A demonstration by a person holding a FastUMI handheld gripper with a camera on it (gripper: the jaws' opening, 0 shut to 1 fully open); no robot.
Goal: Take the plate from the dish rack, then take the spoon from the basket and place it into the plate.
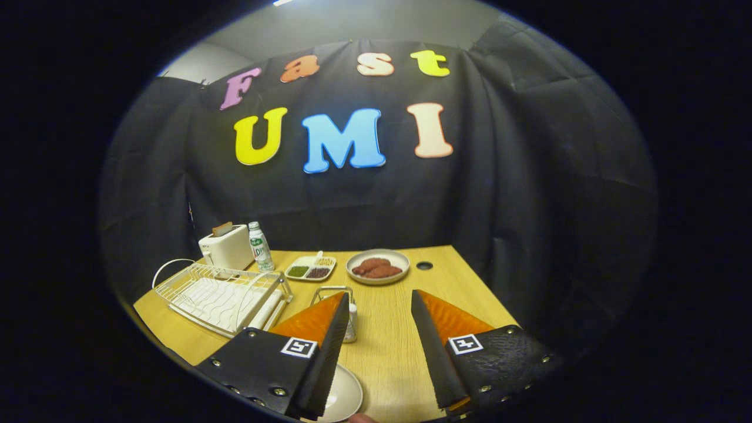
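My gripper (380,296) hangs open above the wooden table (388,352), with nothing between its two orange-and-black fingers. A pale plate (345,395) lies flat on the table under and just right of the left finger, partly hidden by it. The small wire basket (336,291) stands just ahead of the left fingertip, which covers much of it. A whitish piece (351,322) shows inside the basket; I cannot tell if it is the spoon. The white wire dish rack (218,294) sits to the left of the fingers, with no plate standing in it.
Beyond the fingers stand a bowl of reddish-brown food (378,266) and a divided tray (310,268). A white toaster (226,247) and a bottle (259,247) are behind the rack. A cable hole (424,265) lies beside the bowl. The table's right edge runs close to the right finger.
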